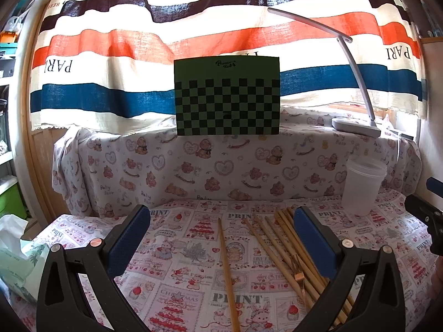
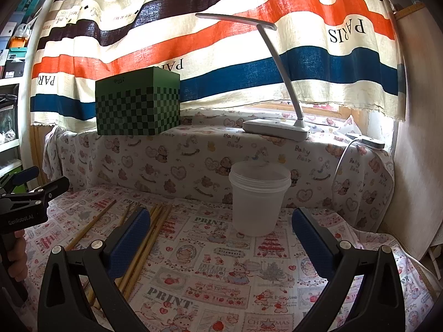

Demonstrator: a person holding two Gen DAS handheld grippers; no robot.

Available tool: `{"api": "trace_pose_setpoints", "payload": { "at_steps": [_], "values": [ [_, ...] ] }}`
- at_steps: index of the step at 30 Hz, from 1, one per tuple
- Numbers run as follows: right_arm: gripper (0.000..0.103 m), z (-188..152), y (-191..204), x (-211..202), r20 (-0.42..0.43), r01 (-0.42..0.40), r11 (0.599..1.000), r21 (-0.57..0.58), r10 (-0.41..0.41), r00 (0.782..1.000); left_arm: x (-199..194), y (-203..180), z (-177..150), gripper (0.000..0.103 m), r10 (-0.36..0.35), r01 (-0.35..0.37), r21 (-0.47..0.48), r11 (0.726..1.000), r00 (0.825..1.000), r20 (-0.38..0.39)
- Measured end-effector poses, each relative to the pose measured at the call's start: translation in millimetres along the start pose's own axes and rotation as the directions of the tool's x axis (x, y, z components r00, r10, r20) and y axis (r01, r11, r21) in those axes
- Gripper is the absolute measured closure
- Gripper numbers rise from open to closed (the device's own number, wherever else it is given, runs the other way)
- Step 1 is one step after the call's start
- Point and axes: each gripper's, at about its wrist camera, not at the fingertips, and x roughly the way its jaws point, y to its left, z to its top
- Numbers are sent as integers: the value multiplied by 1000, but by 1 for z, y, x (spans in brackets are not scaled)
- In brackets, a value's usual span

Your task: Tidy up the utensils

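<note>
Both grippers hover above the table, fingers spread wide, nothing between the blue textured pads. Left gripper (image 1: 221, 238) sits over bare patterned cloth (image 1: 180, 262); 1 lone chopstick (image 1: 227, 274) runs lengthwise between its fingers, and the chopstick bundle (image 1: 279, 246) fans under its right finger, thin bamboo sticks lying flat, with a small copper fork (image 1: 299, 278) on top. Right gripper (image 2: 221, 238) has open cloth ahead up to the cup (image 2: 259, 197), a frosted translucent plastic tub, upright, ribbed rim, standing near the back step. The bundle passes under this gripper's left finger. Back edge: a cloth-draped ledge (image 1: 221, 163) rises like a wall, carrying a green checkered box (image 1: 227, 96) and a white desk lamp (image 2: 277, 127). Striped curtain (image 1: 138, 41) hangs behind. Right side is closed by a pale wall (image 2: 415, 179); a crumpled bag (image 1: 16, 251) sits at the left edge.
</note>
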Motion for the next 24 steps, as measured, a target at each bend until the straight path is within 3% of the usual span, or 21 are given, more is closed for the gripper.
{"api": "trace_pose_setpoints", "payload": {
  "at_steps": [7,19,22,24],
  "values": [
    [0,0,4,-3,1,-32,999,-13,32,999,-3,0,-1,0,-49,49,-6,999,999,11],
    [0,1,3,-3,-23,-26,1000,-13,26,999,-2,-1,-1,1,-48,48,-5,999,999,4],
    [9,1,3,-2,-39,-33,999,-19,32,999,0,1,1,1,-55,55,2,999,998,-5],
    [12,1,2,-3,-39,-36,999,-19,35,999,1,6,7,1,4,-4,19,1000,1000,5]
  ]
}}
